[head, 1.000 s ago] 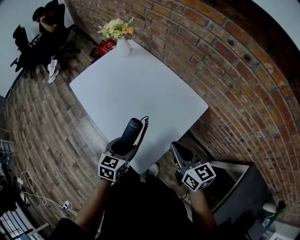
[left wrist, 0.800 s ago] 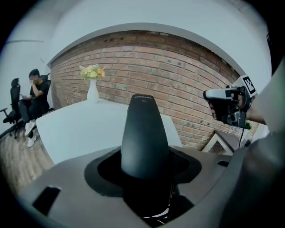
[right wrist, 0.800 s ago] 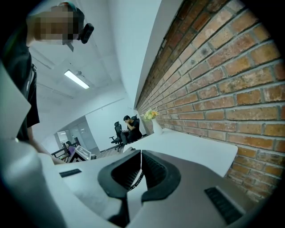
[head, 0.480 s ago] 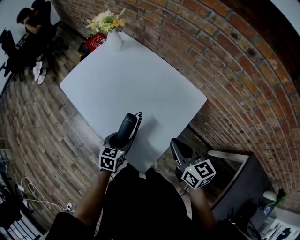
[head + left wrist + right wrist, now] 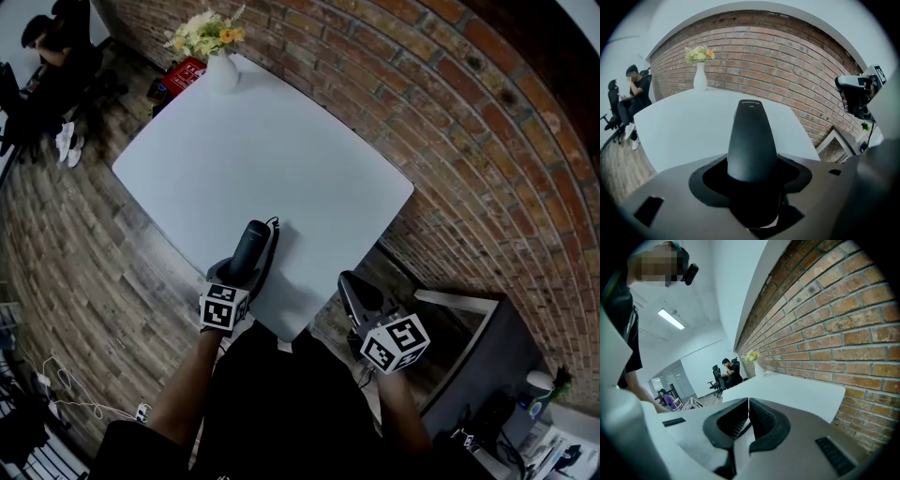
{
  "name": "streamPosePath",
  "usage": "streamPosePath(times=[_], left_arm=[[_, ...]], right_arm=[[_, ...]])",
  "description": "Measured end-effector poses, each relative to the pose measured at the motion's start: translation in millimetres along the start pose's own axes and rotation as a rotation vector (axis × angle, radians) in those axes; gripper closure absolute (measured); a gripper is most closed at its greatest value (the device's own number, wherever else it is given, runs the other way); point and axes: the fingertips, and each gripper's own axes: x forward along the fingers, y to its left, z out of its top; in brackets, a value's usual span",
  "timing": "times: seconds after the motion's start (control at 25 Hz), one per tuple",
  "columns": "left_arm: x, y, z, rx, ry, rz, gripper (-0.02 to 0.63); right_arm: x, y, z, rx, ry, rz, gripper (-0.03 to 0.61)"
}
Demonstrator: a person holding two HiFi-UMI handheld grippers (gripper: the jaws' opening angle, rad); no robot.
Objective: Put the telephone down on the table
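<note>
The black telephone handset point(image 5: 250, 247) points away from me above the near corner of the white table point(image 5: 272, 150). My left gripper point(image 5: 240, 274) is shut on its lower end; a thin cord point(image 5: 273, 224) curls off its far tip. In the left gripper view the telephone point(image 5: 752, 140) rises from between the jaws of the left gripper point(image 5: 752, 180), over the table point(image 5: 684, 126). Whether the handset touches the tabletop I cannot tell. My right gripper point(image 5: 351, 287) hangs off the table's right edge, above the floor. Seen from its own camera, the right gripper point(image 5: 748, 417) is shut and holds nothing.
A white vase of flowers point(image 5: 218, 62) stands at the table's far corner, with a red box point(image 5: 184, 75) on the floor behind it. A brick wall point(image 5: 450, 141) runs along the right. A grey cabinet point(image 5: 469, 352) stands near my right. A person point(image 5: 52, 56) sits far left.
My left gripper has carried the telephone a little farther in over the table's near corner. The right gripper has stayed beside the table's edge, still shut.
</note>
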Motion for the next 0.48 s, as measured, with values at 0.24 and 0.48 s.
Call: streamPosePath(times=[0.24, 0.48], left_arm=[[13, 6, -1, -0.016, 0.037, 0.030, 0.336], [22, 7, 3, -0.060, 0.041, 0.058, 0.336]], right_arm=[[12, 8, -9, -0.010, 0.026, 0.006, 0.556], [21, 16, -19, -0.037, 0.062, 0.021, 0.555]])
